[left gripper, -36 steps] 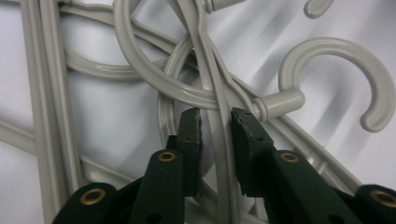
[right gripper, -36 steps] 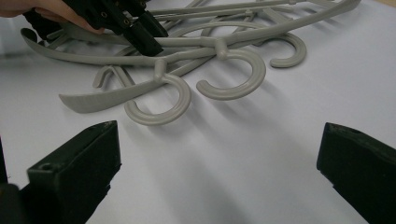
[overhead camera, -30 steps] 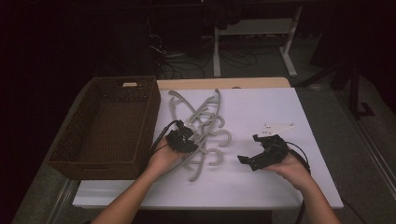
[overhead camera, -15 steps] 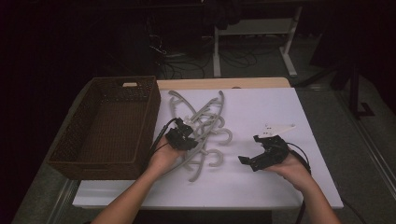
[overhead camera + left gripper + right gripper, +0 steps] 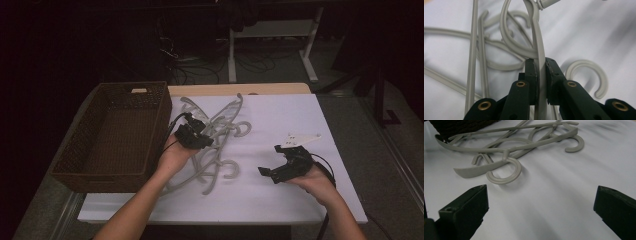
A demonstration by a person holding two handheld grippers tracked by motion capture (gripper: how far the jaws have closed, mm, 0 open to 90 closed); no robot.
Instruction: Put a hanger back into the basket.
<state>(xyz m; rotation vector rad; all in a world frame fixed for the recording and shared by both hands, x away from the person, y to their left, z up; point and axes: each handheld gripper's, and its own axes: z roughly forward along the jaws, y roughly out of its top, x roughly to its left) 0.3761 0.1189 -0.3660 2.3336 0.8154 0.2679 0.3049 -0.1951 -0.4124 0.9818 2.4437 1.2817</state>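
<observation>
The left gripper [image 5: 196, 136] is clamped on one grey hanger [image 5: 539, 53] — in the left gripper view the flat plastic arm runs straight up between the two black pads, which press on it from both sides. Against the frame a second earlier, this gripper sits higher over the white table [image 5: 280, 200], and the held hanger has come up with it; the pile of hangers [image 5: 220, 131] around it has shifted slightly, its upper arms now reaching further toward twelve o'clock on the sheet. The pile lies at about ten o'clock from the table's centre, just beside the brown wicker basket [image 5: 75, 165], which stands at nine o'clock. One loose hook [image 5: 587, 75] rests on the sheet at four o'clock from the left gripper.

The right gripper [image 5: 281, 167] is where it was — at about four o'clock on the table, well apart from the pile, its jaws spread wide with nothing between them. In the right gripper view, the hangers lie ahead at eleven o'clock.
</observation>
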